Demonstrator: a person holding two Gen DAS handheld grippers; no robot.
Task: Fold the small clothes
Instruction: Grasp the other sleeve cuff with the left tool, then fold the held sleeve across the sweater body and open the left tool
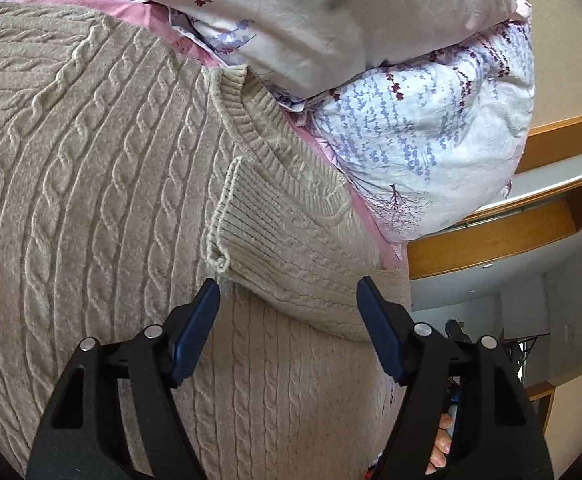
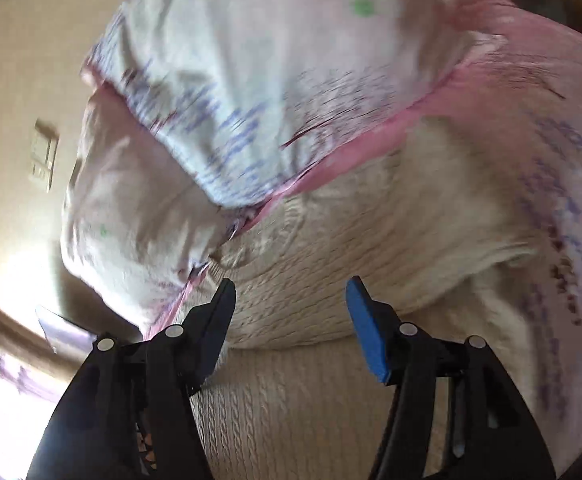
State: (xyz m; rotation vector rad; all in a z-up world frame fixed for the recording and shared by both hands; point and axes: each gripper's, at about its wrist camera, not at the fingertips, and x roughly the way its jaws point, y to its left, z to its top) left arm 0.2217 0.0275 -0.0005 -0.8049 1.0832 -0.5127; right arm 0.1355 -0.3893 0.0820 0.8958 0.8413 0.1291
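Cable-knit sweater (image 1: 91,200) lies spread on the bed, sleeve cuff (image 1: 247,220) folded across its body at my left gripper's (image 1: 287,312) twelve o'clock. Both that and my right gripper (image 2: 291,312) stand part open, holding nothing. Mid-fold, I judge; next calls for pinching an edge.

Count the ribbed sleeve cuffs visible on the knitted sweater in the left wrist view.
1. The cuff lies folded across the sweater body, just below the ribbed neckline and ahead of the left gripper. A second cuff may be out of view.
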